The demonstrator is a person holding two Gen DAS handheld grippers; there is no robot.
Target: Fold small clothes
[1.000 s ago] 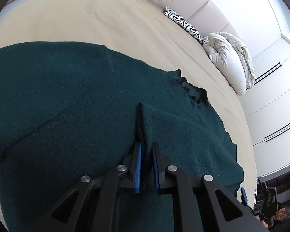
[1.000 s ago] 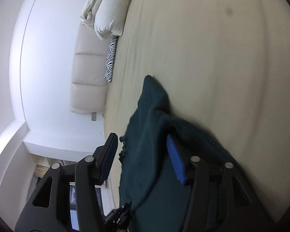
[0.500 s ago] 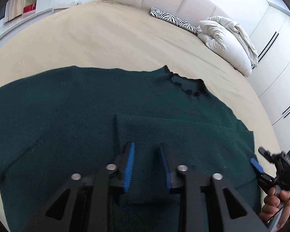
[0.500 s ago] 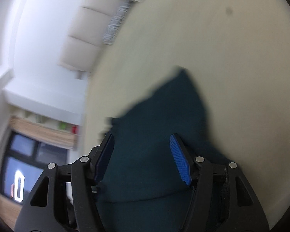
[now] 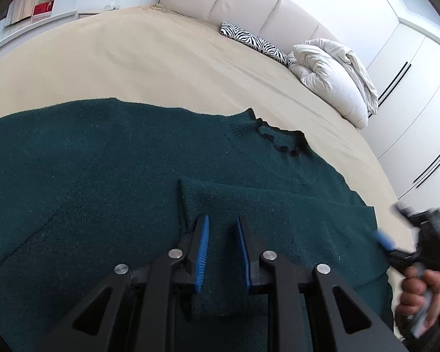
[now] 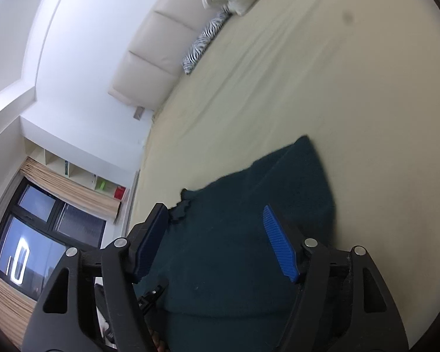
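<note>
Dark green sweater (image 5: 108, 176), plain knit all over, its frilly collar (image 5: 278, 140) the same green, on a pale beige bed (image 5: 149, 64). Cream headboard (image 5: 249, 6), and against it a cushion (image 5: 255, 41) in black-and-white zebra stripes. White duvet (image 5: 331, 76) bunched beside it. Black left gripper (image 5: 221, 243) with bright blue ribbed pads (image 5: 203, 249); the right gripper (image 6: 217, 240) likewise black with blue. White walls, tan blinds (image 6: 73, 187), a red box (image 6: 119, 192) on the shelf.
</note>
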